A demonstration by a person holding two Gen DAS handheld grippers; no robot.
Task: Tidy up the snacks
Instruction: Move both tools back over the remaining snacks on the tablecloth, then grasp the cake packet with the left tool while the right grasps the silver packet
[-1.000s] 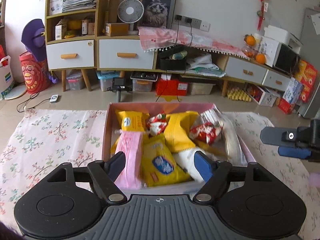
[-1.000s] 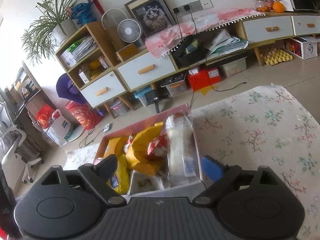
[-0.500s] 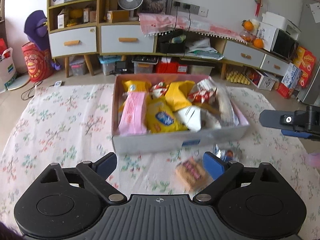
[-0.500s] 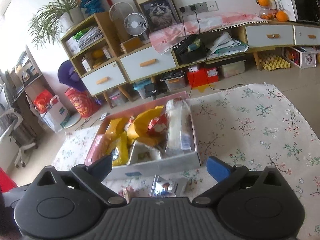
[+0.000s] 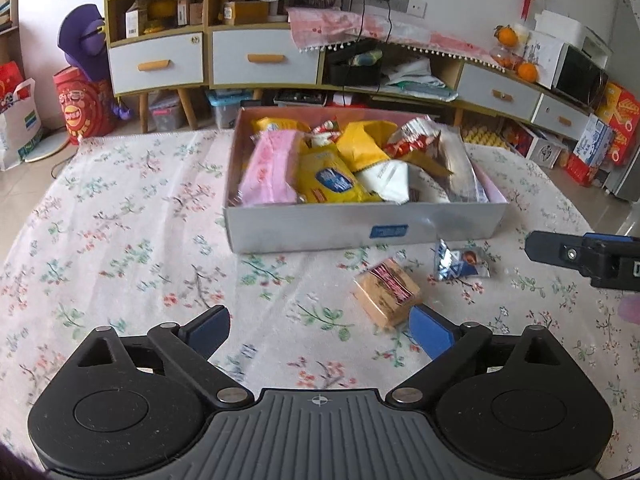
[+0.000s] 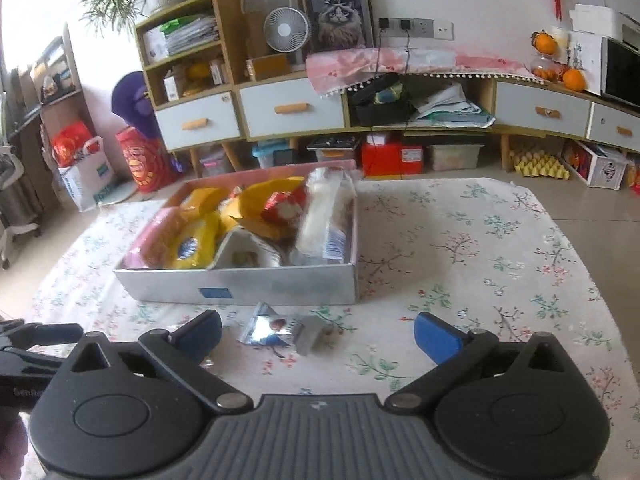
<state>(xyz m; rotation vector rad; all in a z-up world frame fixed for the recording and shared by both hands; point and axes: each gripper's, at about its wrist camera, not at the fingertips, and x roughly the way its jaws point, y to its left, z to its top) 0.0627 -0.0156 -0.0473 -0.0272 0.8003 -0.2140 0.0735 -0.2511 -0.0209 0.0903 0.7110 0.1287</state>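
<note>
A grey cardboard box (image 5: pixel 360 228) with pink inside walls holds several snack packs: pink, yellow, white and red. It also shows in the right wrist view (image 6: pixel 248 284). Two snacks lie on the floral cloth in front of it: a tan biscuit pack (image 5: pixel 386 292) and a silver foil pack (image 5: pixel 460 265), which also shows in the right wrist view (image 6: pixel 280 328). My left gripper (image 5: pixel 320 332) is open and empty, with the biscuit pack just ahead of its right finger. My right gripper (image 6: pixel 318 332) is open and empty, the foil pack lying between its fingers.
The floral cloth (image 5: pixel 140 248) covers the table. Behind it stand a wooden cabinet (image 5: pixel 160 60) with drawers, storage bins on the floor, a fan and a long low shelf. My right gripper shows at the right edge of the left wrist view (image 5: pixel 580 256).
Both grippers have pulled back from over the box toward the table's near edge. The two loose packs in front of the box have come into view.
</note>
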